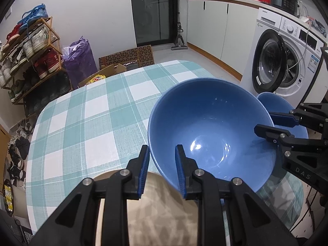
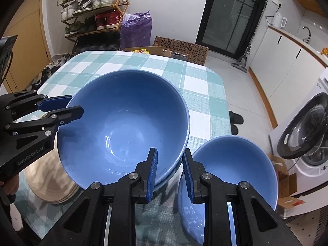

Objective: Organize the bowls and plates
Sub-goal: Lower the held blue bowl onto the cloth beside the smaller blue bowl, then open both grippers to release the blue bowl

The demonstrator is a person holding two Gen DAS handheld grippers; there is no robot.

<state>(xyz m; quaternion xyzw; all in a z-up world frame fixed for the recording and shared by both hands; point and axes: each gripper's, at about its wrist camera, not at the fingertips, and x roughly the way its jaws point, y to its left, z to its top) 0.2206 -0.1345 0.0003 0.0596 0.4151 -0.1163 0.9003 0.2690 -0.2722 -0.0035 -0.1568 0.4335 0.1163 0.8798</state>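
Observation:
A large blue bowl [image 1: 211, 129] [image 2: 125, 123] sits in another blue bowl, whose rim [image 2: 176, 169] shows just beneath it, on the checked tablecloth. My left gripper [image 1: 162, 170] [image 2: 67, 110] straddles its near-left rim with the jaws spread; one finger is inside, one outside. My right gripper [image 2: 170, 172] [image 1: 266, 125] straddles the opposite rim the same way. A smaller blue bowl [image 2: 231, 170] [image 1: 280, 106] stands to the right. A stack of beige plates [image 2: 51, 176] [image 1: 155, 209] lies left of the big bowl, partly under it.
The table [image 1: 86, 112] has rounded corners and open cloth beyond the bowls. A washing machine [image 1: 287, 61] with its door open stands to the right. A shoe rack [image 1: 30, 51], a purple bag [image 1: 80, 59] and cardboard boxes [image 1: 127, 59] lie beyond the table's far edge.

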